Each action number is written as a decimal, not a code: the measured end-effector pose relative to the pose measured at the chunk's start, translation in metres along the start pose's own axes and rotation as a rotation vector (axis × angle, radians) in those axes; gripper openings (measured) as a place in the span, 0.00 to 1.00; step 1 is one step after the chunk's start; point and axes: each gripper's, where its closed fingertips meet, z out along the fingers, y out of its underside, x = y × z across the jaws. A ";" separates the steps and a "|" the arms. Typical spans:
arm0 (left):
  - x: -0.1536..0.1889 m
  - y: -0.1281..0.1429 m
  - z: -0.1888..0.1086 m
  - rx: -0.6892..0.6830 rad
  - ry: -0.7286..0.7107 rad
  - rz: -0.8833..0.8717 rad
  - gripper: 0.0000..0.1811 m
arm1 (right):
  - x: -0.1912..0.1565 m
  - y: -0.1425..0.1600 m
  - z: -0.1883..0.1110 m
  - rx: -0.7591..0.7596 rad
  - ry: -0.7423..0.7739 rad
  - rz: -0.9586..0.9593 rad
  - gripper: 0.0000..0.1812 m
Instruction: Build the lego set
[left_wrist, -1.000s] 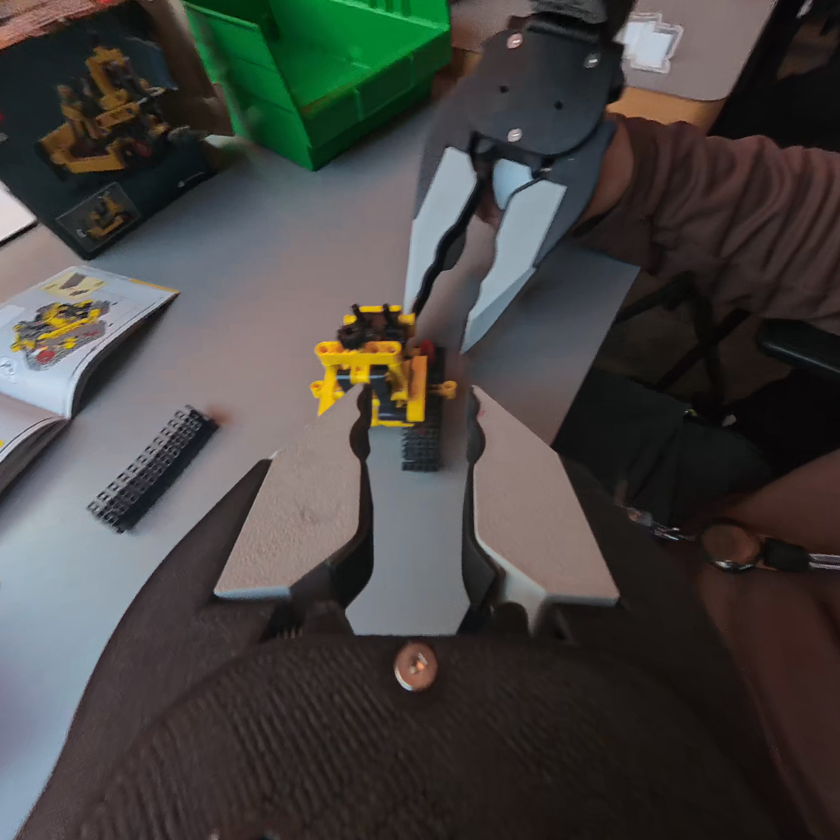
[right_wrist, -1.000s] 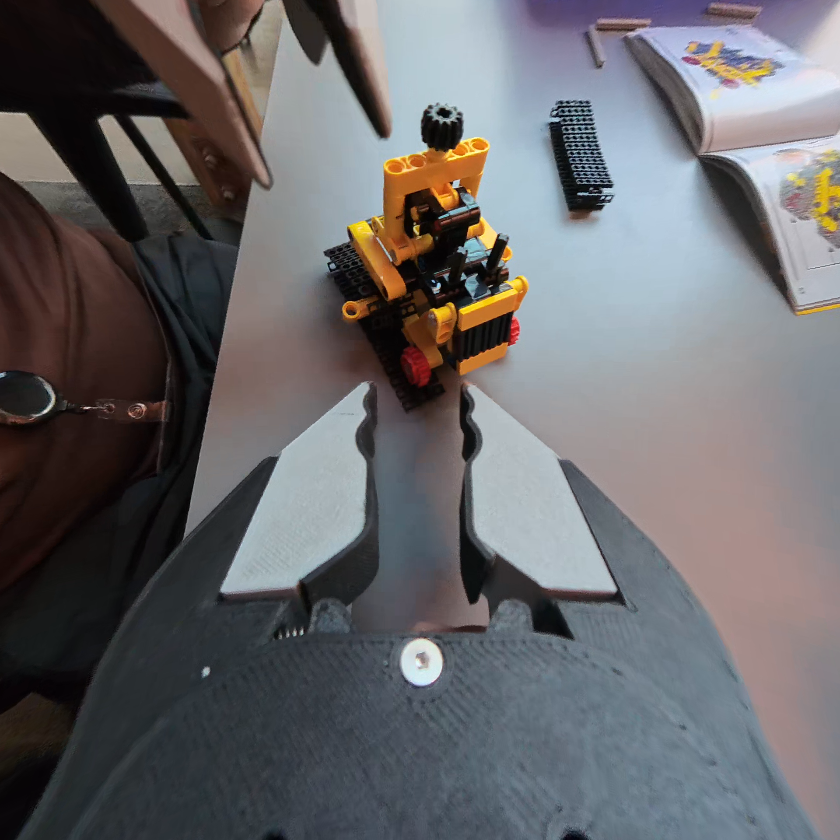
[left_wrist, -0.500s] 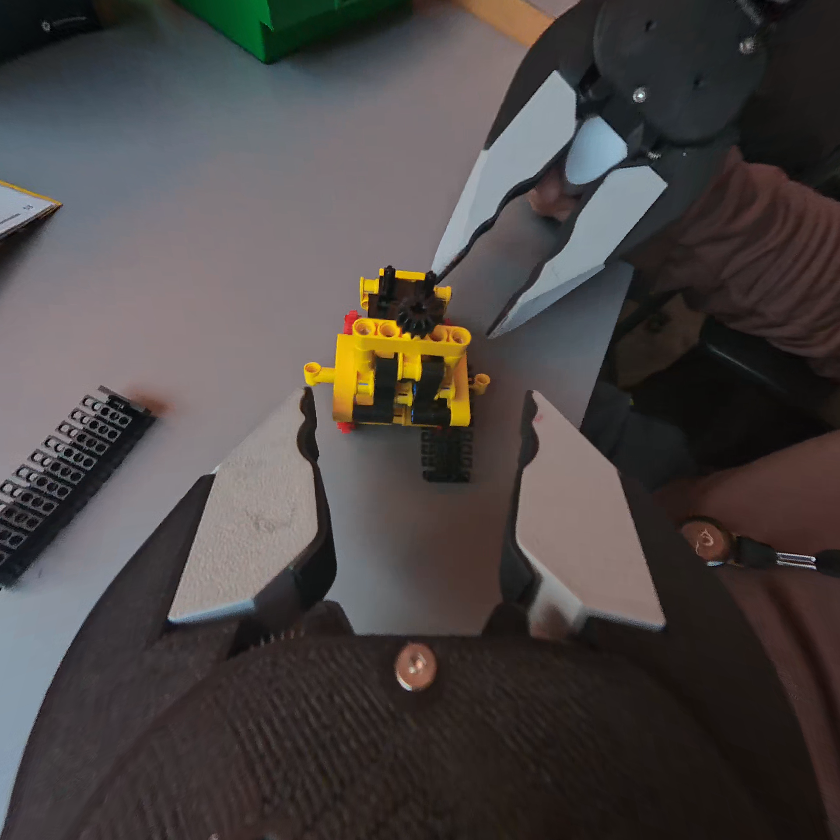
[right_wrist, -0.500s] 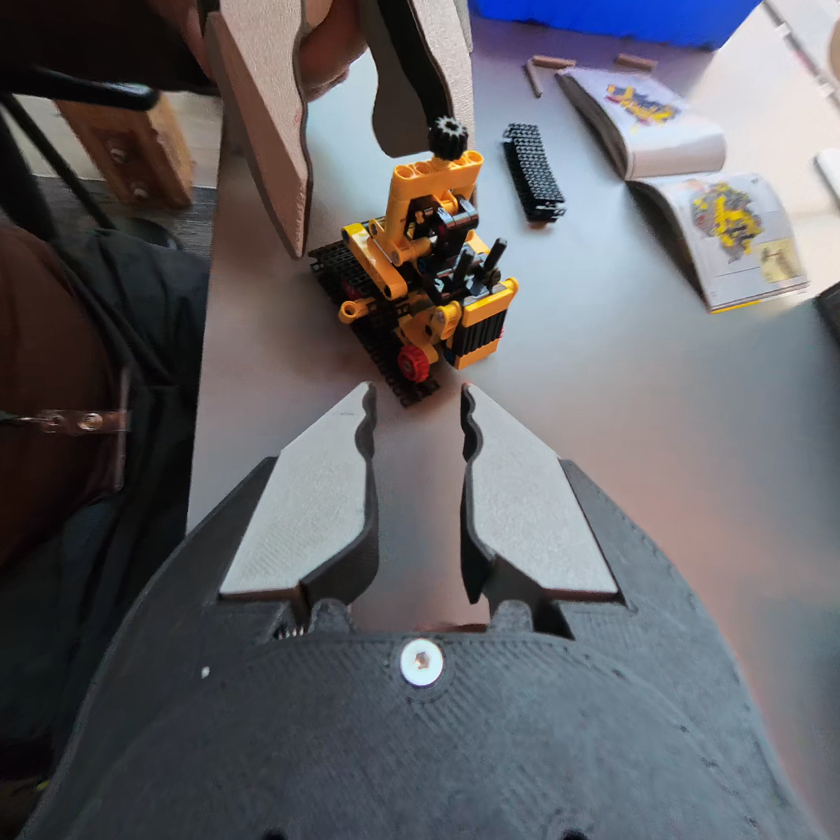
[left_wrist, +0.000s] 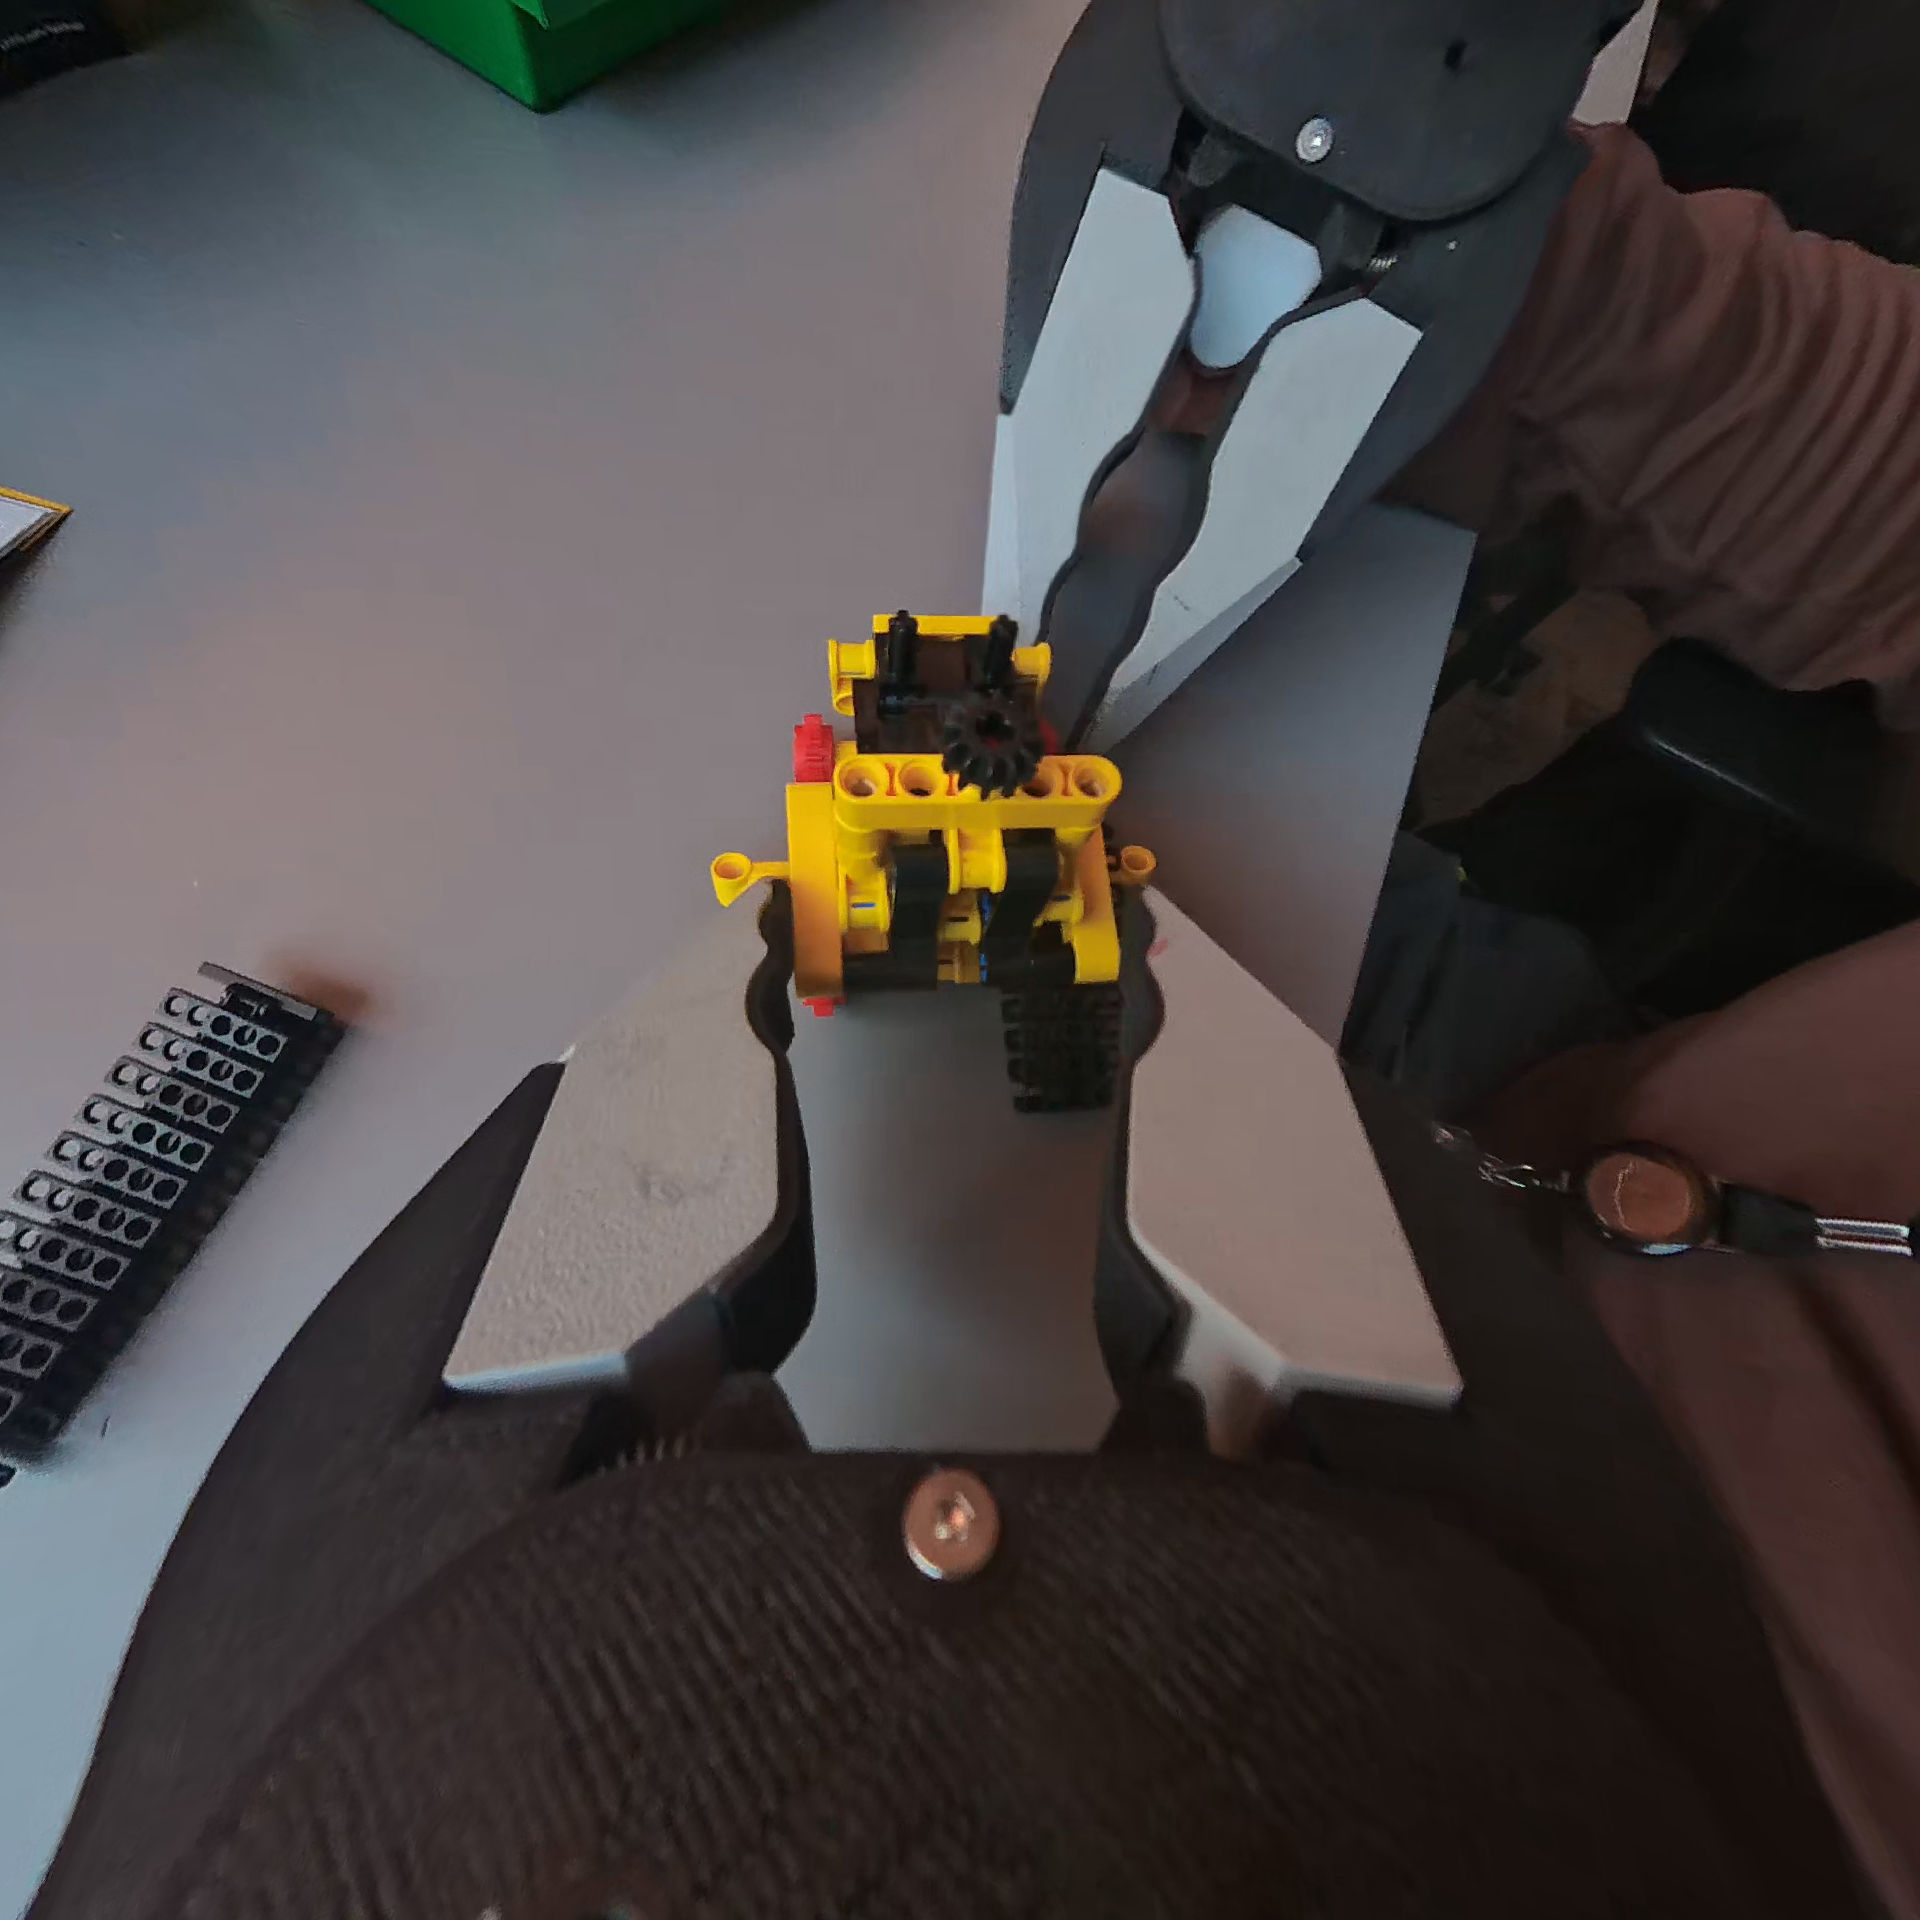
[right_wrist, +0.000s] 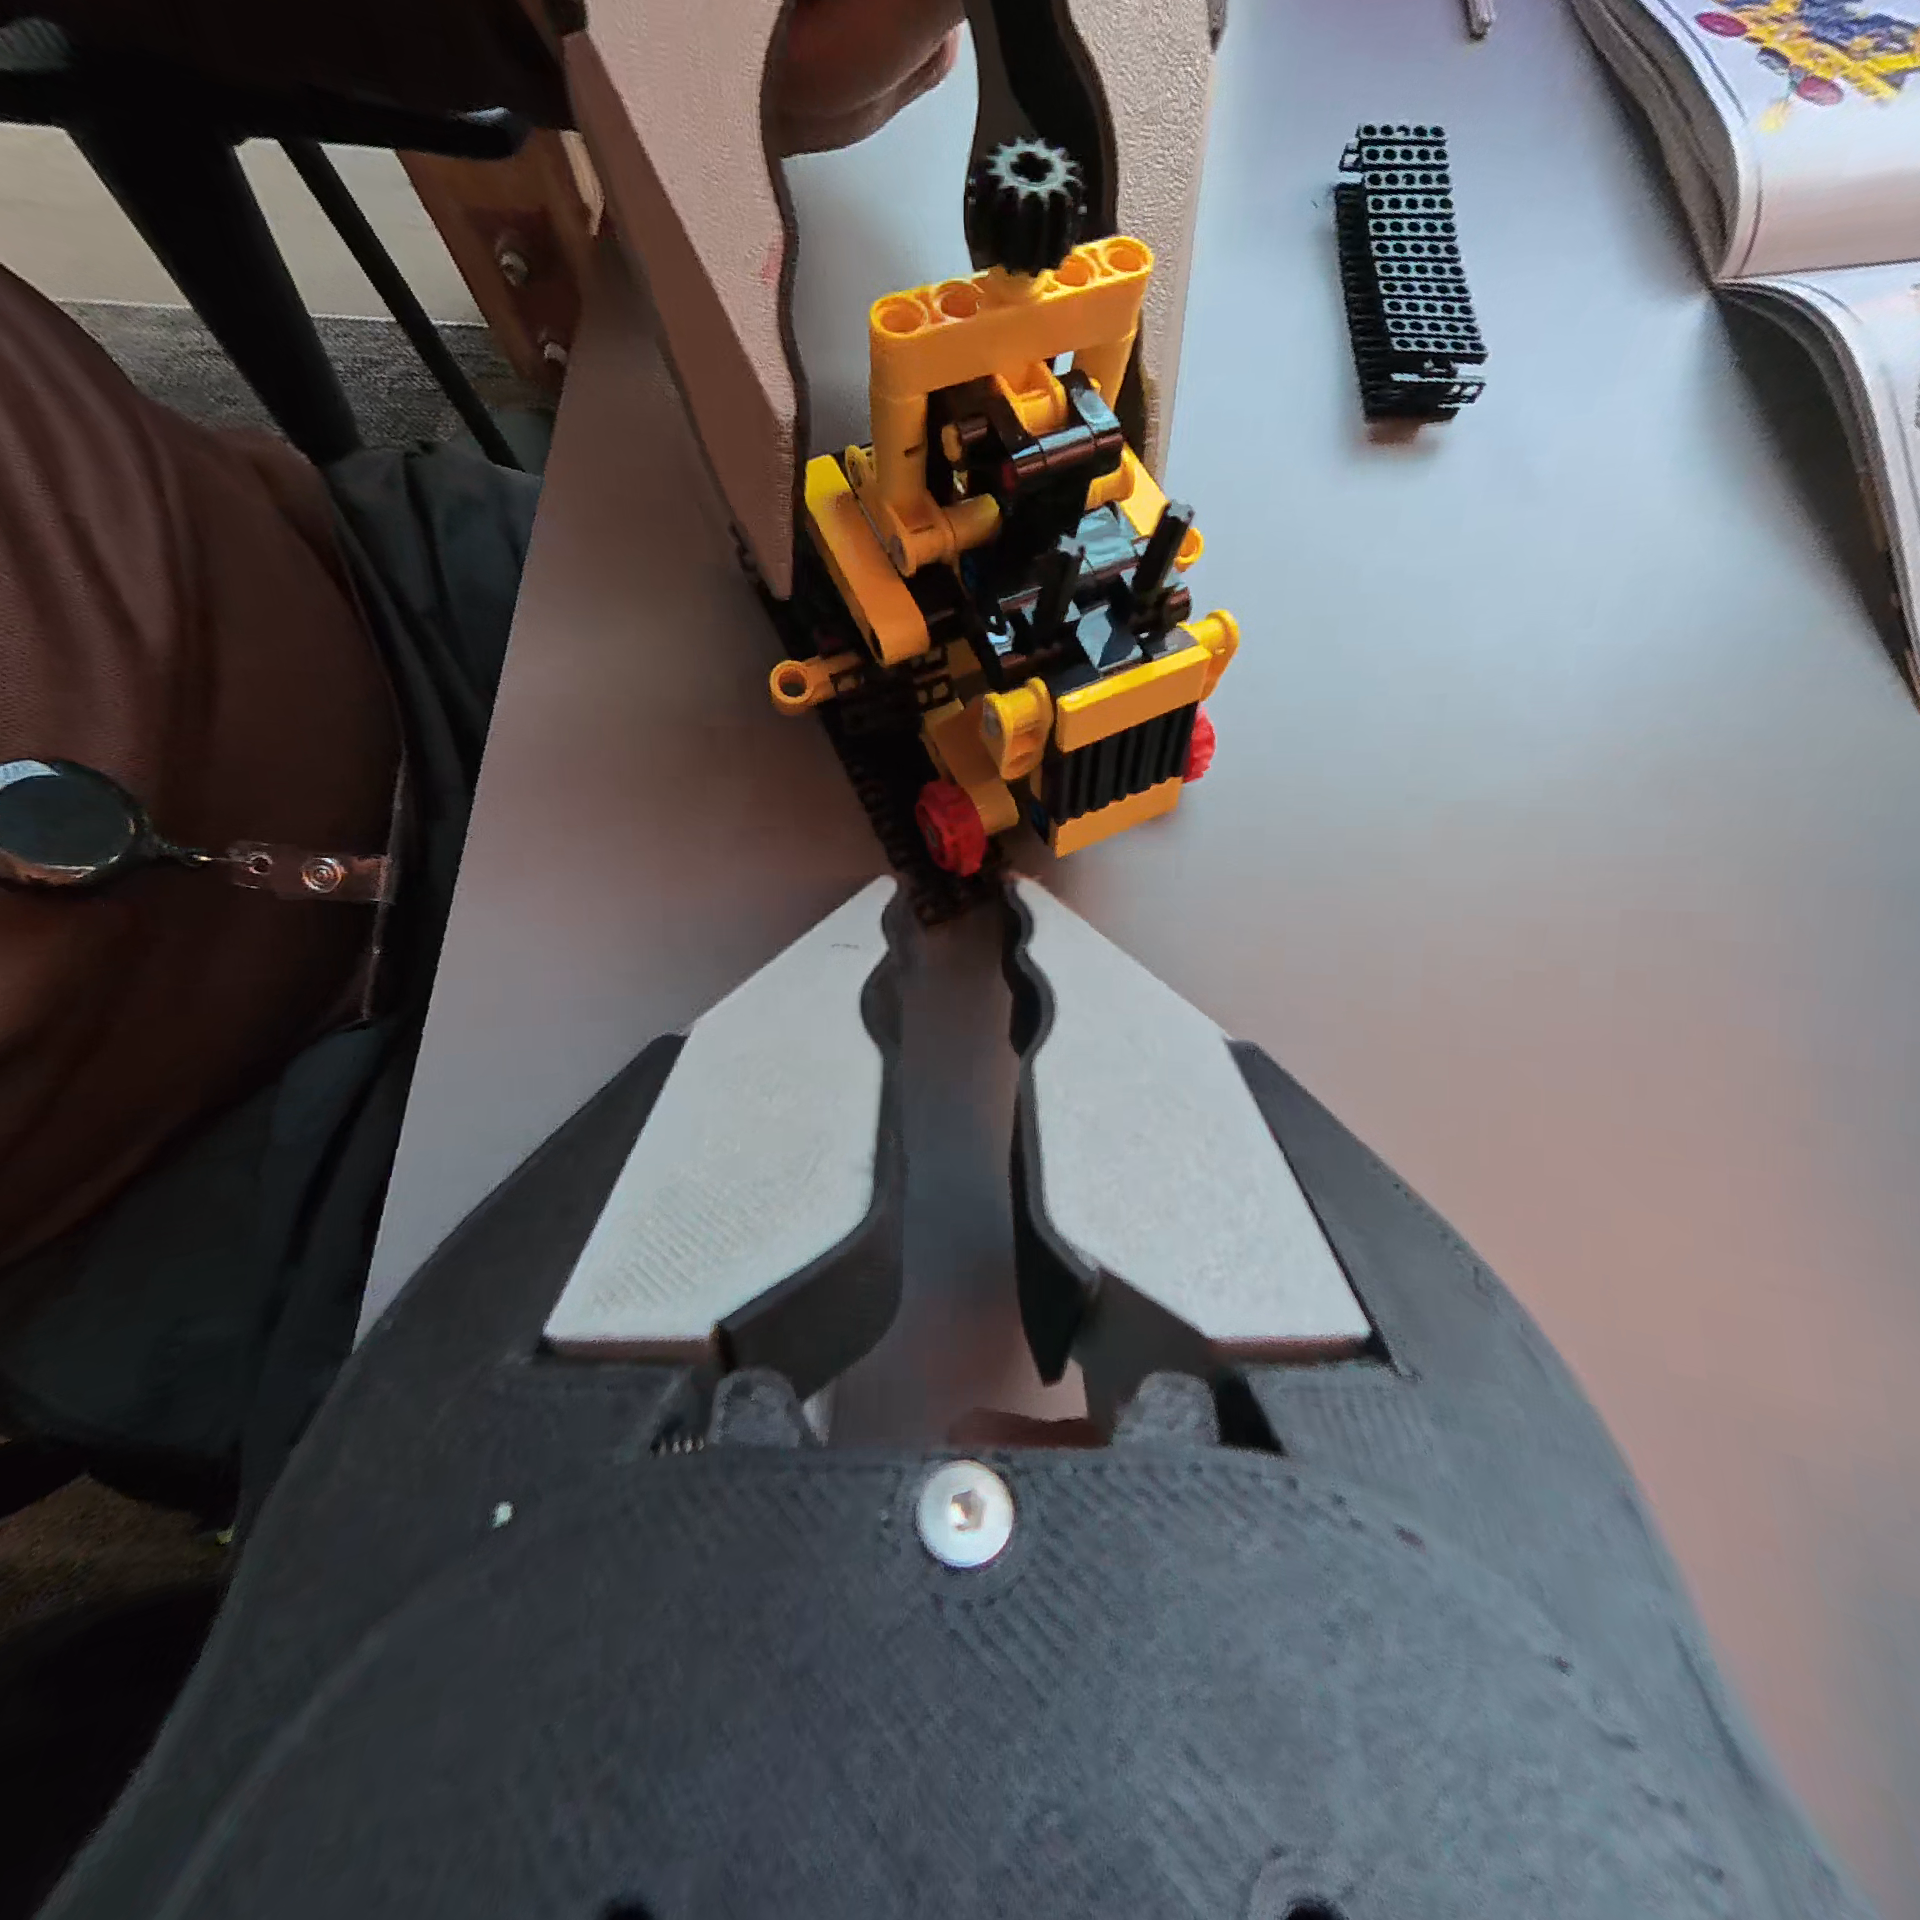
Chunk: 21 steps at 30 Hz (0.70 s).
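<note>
Both grippers closed in on yellow bulldozer model (left_wrist: 961, 862) near table (left_wrist: 520, 416) edge. Left gripper (left_wrist: 951, 935), jaws narrowed from wider spread, bracketed rear frame; firm contact unclear. Right gripper (right_wrist: 951, 899) parted, empty, at front track. Spare track (right_wrist: 1408, 270) unfitted; likely steadying model.

My surroundings: grey table (left_wrist: 436, 436), matte, warm light tinting its near side. Black chair legs (right_wrist: 239, 301) at ten o'clock of my right view, over grey carpet (right_wrist: 343, 358). Pale wall (right_wrist: 62, 255) behind.
</note>
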 end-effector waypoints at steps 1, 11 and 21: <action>0.000 0.000 0.000 0.001 0.002 0.000 0.33 | 0.000 0.000 0.000 -0.001 0.003 -0.006 0.07; -0.005 0.000 -0.002 -0.019 0.004 -0.025 0.33 | 0.006 0.002 -0.003 -0.005 0.091 -0.036 0.07; -0.009 0.006 -0.012 0.003 -0.014 -0.054 0.33 | 0.016 0.007 -0.007 -0.012 0.164 0.010 0.07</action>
